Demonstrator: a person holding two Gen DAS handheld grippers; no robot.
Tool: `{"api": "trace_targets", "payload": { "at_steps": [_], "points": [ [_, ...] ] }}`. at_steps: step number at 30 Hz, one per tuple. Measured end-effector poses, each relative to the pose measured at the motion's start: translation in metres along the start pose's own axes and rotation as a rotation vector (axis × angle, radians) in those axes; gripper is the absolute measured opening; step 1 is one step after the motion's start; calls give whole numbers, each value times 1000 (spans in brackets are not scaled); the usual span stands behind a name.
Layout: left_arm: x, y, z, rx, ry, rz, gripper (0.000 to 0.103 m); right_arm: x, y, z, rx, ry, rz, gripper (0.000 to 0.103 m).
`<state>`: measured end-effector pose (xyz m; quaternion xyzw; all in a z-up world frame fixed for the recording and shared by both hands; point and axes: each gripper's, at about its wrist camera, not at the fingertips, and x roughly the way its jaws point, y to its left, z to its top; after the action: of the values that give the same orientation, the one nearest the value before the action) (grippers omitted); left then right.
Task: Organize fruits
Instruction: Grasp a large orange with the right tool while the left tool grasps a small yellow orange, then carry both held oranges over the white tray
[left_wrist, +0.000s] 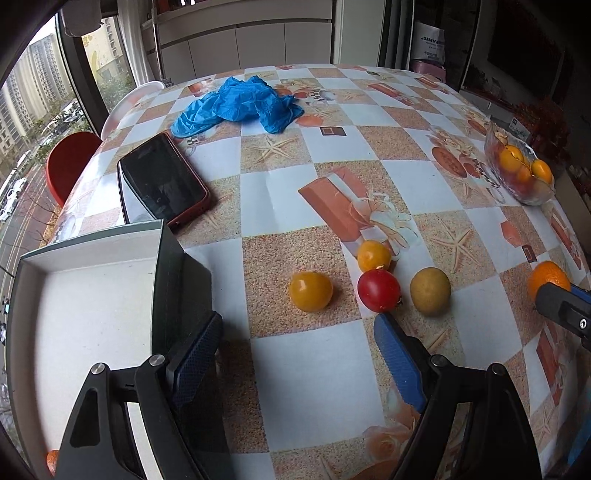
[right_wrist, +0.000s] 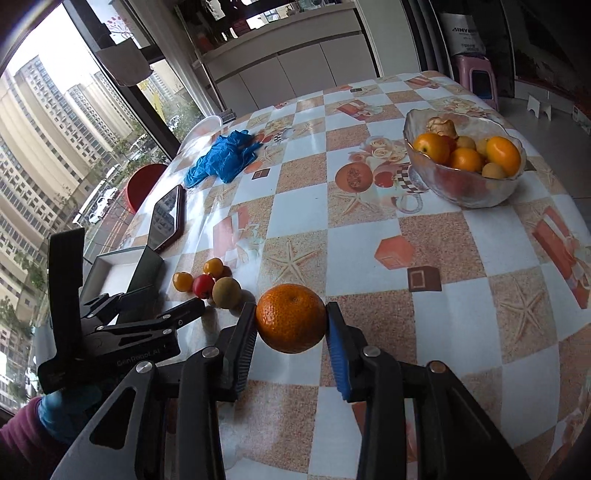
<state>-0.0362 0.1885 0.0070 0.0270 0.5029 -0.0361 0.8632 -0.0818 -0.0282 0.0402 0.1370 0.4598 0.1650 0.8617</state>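
My right gripper (right_wrist: 291, 308) is shut on an orange (right_wrist: 291, 325), one pad pressing each side; the same orange (left_wrist: 548, 282) shows at the right edge of the left wrist view. My left gripper (left_wrist: 297, 321) stands open above the table, just short of a loose cluster: a yellow tomato (left_wrist: 310, 291), a red tomato (left_wrist: 378, 290), a smaller yellow fruit (left_wrist: 373, 254) and a brownish-green fruit (left_wrist: 430, 291). Nothing lies between its pads. A white open box (left_wrist: 92, 295) sits beside its left finger. A glass bowl (right_wrist: 461, 184) holds several orange and yellow fruits at the far right.
A phone in a red case (left_wrist: 164, 179) leans on the box's far side. Crumpled blue gloves (left_wrist: 236, 105) lie further back. A red stool (left_wrist: 70, 166) stands past the table's left edge. A hand in a blue glove (right_wrist: 62, 410) holds the left gripper (right_wrist: 162, 299).
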Motion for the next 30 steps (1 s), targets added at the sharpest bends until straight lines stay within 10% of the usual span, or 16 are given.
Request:
{"api": "trace_targets", "payload": {
  "at_steps": [5, 11, 30],
  "points": [
    [6, -7, 11, 10, 4, -5, 77, -5, 0, -9, 7, 2, 16, 40],
    [0, -10, 9, 1, -15, -38, 24, -16, -3, -22, 23, -1, 23, 40],
    [-70, -26, -105, -3, -35, -114, 24, -35, 2, -80, -14, 62, -36, 40]
  ]
}}
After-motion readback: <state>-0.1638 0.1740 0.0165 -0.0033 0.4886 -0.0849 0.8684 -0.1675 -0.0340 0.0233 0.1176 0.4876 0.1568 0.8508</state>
